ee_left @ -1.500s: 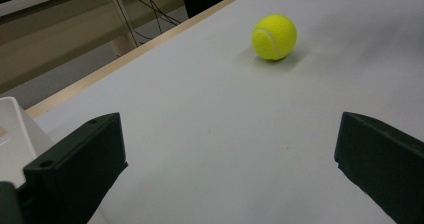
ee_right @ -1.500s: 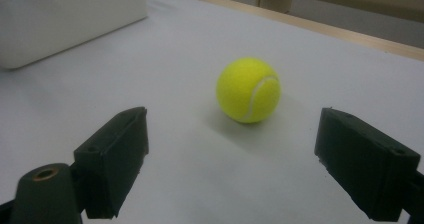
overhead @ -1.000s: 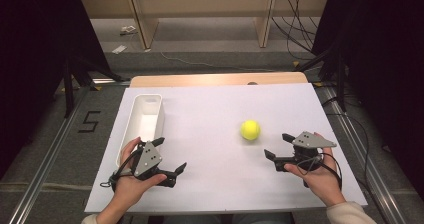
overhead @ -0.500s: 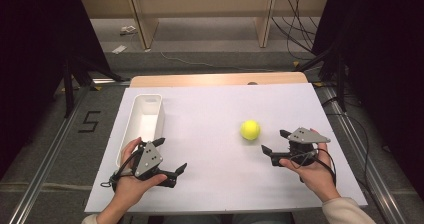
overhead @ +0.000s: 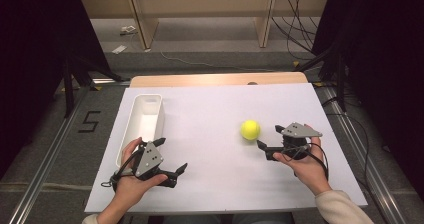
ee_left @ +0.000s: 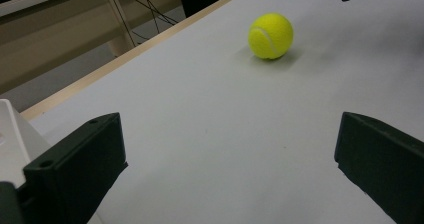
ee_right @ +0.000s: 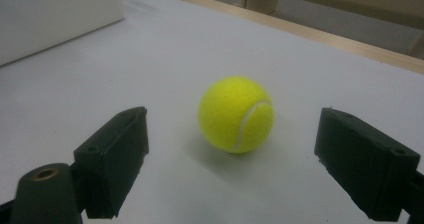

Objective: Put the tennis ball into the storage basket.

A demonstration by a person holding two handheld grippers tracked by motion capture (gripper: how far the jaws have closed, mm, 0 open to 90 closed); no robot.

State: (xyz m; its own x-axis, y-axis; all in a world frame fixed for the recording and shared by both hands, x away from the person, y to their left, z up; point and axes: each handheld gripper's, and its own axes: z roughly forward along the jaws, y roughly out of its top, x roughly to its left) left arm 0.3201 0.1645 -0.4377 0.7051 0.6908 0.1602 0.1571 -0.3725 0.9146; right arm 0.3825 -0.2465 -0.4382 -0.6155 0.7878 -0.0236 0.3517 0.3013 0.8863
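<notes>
Two claws, both with jaws apart and empty. Tennis ball (overhead: 250, 130) sits free on the white tabletop (overhead: 210, 134), just ahead of the right claw (overhead: 265, 145), lined up between its jaws but untouched. Left claw (overhead: 177, 172) rests near the white bin (overhead: 145, 119). Step: approach to grasp. Next: ease forward around the ball, then squeeze.
</notes>
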